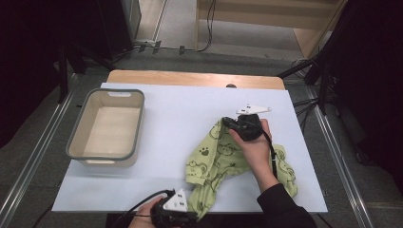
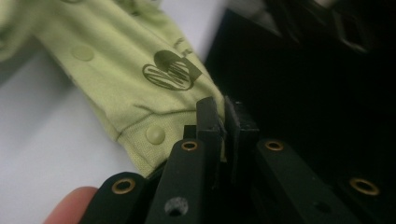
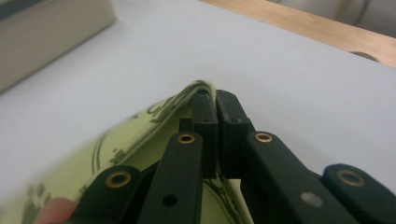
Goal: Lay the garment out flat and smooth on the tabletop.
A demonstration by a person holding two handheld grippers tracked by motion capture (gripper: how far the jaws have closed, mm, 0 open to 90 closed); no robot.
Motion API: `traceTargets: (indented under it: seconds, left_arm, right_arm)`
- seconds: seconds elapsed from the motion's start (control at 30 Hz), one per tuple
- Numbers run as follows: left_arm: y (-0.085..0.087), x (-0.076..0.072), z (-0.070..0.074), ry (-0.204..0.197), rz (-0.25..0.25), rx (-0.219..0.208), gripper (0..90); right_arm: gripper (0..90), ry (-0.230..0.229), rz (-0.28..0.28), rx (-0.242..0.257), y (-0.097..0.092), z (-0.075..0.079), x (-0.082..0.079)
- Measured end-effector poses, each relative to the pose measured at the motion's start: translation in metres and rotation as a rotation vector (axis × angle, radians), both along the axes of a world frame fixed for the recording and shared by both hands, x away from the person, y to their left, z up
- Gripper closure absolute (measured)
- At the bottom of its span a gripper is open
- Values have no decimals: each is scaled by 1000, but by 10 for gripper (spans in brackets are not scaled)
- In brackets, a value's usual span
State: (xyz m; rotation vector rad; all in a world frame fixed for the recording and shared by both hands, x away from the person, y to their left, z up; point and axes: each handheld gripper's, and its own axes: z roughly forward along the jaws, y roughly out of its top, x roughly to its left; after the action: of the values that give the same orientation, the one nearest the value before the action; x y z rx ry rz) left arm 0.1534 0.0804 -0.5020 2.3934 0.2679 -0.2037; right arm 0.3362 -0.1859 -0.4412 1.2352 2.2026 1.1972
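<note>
Green cotton garment [image 1: 223,156], printed with dark paw marks and fitted with snap buttons, lying crumpled on the white counter [image 1: 180,123] right of centre. Held at two ends: right gripper [image 1: 227,122], jaws clamped together on its far edge; left gripper [image 1: 192,217], jaws pinched on the near hem at the counter's front edge (a snap sits just beside them). Long axis thus runs near-to-far between the two grips, so lifting or spreading it would, by my judgement, turn on drawing them apart. Basin [image 1: 76,142], cream with grey rim, stands well apart at left, nothing inside.
</note>
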Motion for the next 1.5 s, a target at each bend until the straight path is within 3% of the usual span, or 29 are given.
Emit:
traceTargets:
  seconds: [0.03,0.1,0.13,0.23,0.33,0.43,0.5,0.6,0.7,0.73,0.8,0.9,1.0,1.1,1.2,1.27,1.37,1.5]
  left_arm:
    - [-2,-2,1,-15,-15,12,850]
    - [-3,1,3,-7,14,-38,814]
    - [-1,5,6,-8,44,-63,745]
    - [6,20,19,-29,142,-126,532]
    - [12,39,33,-81,262,-159,454]
    - [12,56,42,-108,398,-180,379]
    - [7,62,45,-112,447,-189,354]
    - [-8,63,43,-133,441,-161,347]
    - [-21,60,36,-187,442,-116,374]
    - [-24,61,32,-188,446,-94,389]
    - [-28,63,27,-185,459,-76,451]
    - [-27,66,24,-193,480,-65,628]
    - [-21,69,25,-192,485,-66,770]
    - [-10,73,25,-166,489,-74,836]
    - [2,76,24,-146,500,-89,848]
    - [11,77,24,-139,513,-97,851]
    - [24,79,24,-132,529,-105,852]
    - [41,76,28,-135,543,-114,854]
  right_arm:
    - [860,3,23,0,6,0,0]
    - [856,-3,64,-35,21,0,-2]
    - [815,-10,93,-47,26,-1,-3]
    - [547,9,148,10,33,-2,-4]
    - [342,22,131,8,28,1,-9]
    - [236,8,86,-20,14,5,-20]
    - [204,-3,36,-46,0,7,-30]
    - [204,-18,-41,-86,-26,4,-49]
    - [210,2,-126,-116,-50,-7,-70]
    - [211,12,-149,-117,-57,-11,-76]
    - [228,36,-165,-111,-68,-21,-89]
    - [246,79,-136,-112,-72,-38,-110]
    - [295,89,-121,-146,-70,-54,-131]
    - [393,81,-153,-179,-70,-68,-148]
    - [471,103,-153,-234,-70,-76,-154]
    - [619,111,-126,-206,-73,-76,-155]
    - [783,123,-110,-218,-72,-71,-152]
    - [823,94,-121,-200,-79,-54,-144]
